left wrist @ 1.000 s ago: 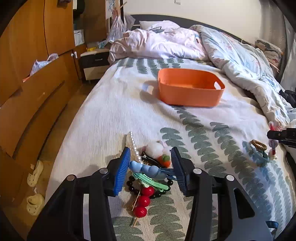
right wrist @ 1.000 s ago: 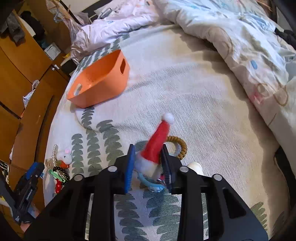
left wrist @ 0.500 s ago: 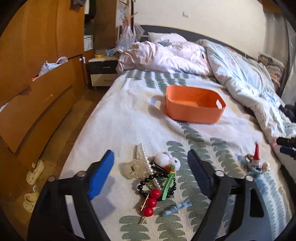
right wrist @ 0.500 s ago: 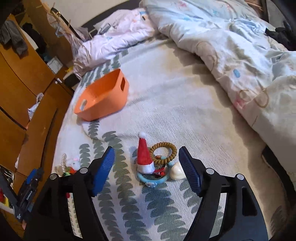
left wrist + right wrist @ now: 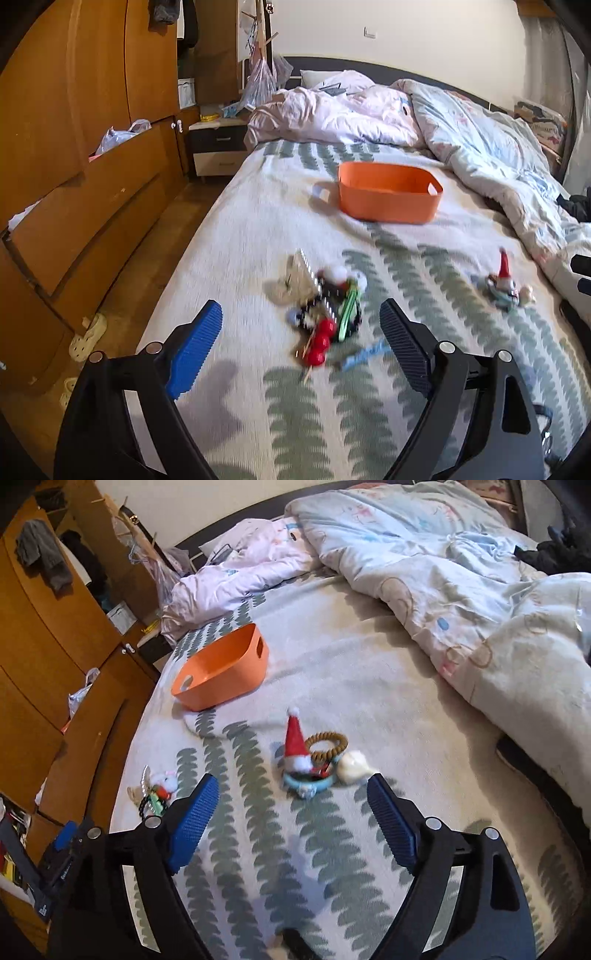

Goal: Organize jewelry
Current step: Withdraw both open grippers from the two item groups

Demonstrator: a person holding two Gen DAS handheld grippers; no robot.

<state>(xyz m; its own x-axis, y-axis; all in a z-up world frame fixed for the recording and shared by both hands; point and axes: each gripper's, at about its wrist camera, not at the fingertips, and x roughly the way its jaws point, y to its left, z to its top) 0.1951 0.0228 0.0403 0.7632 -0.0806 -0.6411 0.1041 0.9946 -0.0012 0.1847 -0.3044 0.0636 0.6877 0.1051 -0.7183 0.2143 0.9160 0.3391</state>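
An orange basket [image 5: 389,192] stands mid-bed; it also shows in the right wrist view [image 5: 221,674]. My left gripper [image 5: 301,338] is open and empty, hovering just short of a pile of hair accessories [image 5: 325,306]: red beads [image 5: 319,341], a green clip, a pearl clip and a light blue clip [image 5: 364,356]. My right gripper [image 5: 290,812] is open and empty, just short of a second pile: a red Santa hat clip [image 5: 295,744], a brown coil hair tie [image 5: 327,743], a blue ring [image 5: 308,784] and a white shell-like piece [image 5: 352,768].
A rumpled duvet [image 5: 461,572] covers the bed's right side and head. Wooden wardrobe drawers [image 5: 85,206] and a nightstand [image 5: 218,147] stand left of the bed. Slippers [image 5: 86,338] lie on the floor.
Both grippers opened and drew back and up. The left let go of the light blue clip, now on the bed; the right let go of the Santa hat clip, now upright on its pile.
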